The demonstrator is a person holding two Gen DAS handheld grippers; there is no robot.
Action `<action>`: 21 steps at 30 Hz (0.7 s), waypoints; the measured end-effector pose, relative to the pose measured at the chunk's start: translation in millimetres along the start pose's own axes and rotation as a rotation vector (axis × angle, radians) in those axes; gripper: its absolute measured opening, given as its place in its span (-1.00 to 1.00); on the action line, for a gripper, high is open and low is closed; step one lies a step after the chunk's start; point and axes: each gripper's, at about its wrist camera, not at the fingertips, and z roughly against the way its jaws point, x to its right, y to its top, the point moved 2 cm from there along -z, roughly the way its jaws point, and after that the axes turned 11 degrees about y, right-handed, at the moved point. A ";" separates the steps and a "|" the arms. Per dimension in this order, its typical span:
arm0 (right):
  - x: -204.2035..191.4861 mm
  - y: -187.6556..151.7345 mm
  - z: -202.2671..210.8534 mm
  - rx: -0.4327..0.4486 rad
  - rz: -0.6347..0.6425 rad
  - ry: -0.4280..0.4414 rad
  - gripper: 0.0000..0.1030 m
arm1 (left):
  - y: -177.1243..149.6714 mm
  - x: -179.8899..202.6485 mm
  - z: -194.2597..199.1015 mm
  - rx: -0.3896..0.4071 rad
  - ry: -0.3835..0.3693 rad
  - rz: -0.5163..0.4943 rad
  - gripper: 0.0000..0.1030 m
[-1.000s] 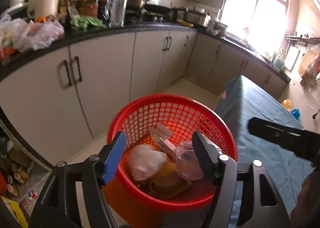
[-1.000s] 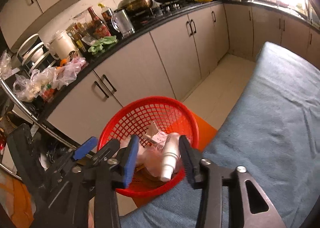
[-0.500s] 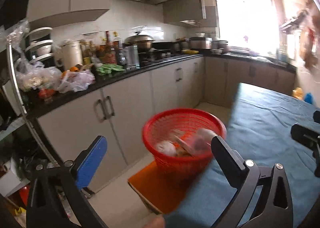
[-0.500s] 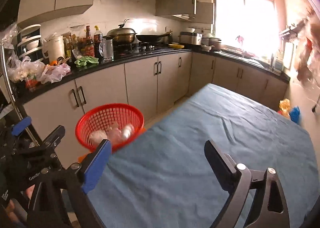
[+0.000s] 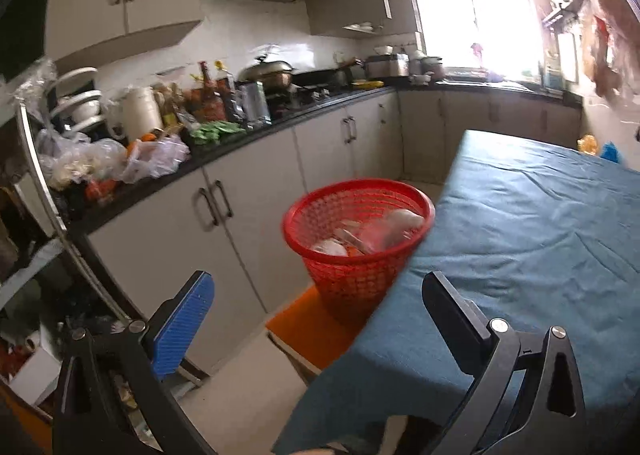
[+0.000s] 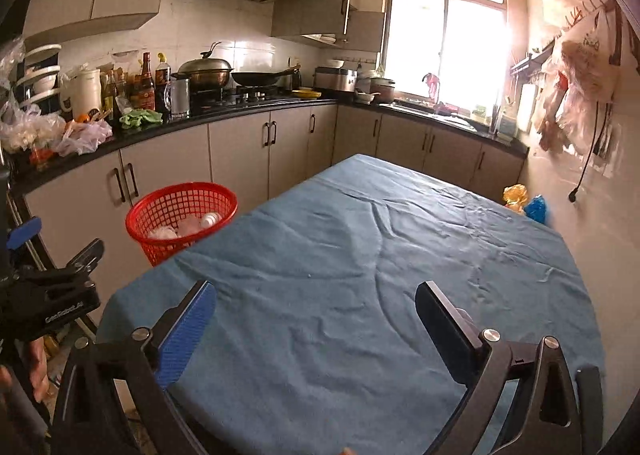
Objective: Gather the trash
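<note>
A red mesh basket (image 5: 360, 279) stands on an orange stool (image 5: 312, 331) beside the table; it holds white and pink trash (image 5: 384, 231), with a small white bottle (image 6: 210, 220) among it. My left gripper (image 5: 316, 283) hangs open and empty, back from the basket, near the table's corner. My right gripper (image 6: 314, 289) is over the blue tablecloth (image 6: 360, 255); its jaws are opening and nothing is between them. In the right wrist view the basket (image 6: 160, 215) is far left, and the left gripper (image 6: 56, 243) shows at the left edge.
Grey cabinets (image 6: 240, 151) under a cluttered black counter (image 5: 240, 127) run along the left and back. Plastic bags (image 5: 112, 163) lie on the counter. Orange and blue bags (image 6: 524, 203) sit past the table's far right corner. A hand (image 6: 36, 367) shows at lower left.
Both grippers held trash over the basket, then opened wide and pulled back from it. The bottle and pink bag now lie in the basket. The right gripper swung over the table.
</note>
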 end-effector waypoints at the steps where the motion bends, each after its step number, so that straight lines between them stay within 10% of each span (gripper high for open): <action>1: 0.0 -2.9 4.6 0.004 0.008 -0.010 0.96 | -0.9 1.4 -0.2 -0.005 -0.010 0.003 1.00; 21: -21.8 -13.4 -3.3 -0.041 0.093 -0.033 0.98 | -13.2 3.9 -10.0 -0.047 0.007 0.027 1.00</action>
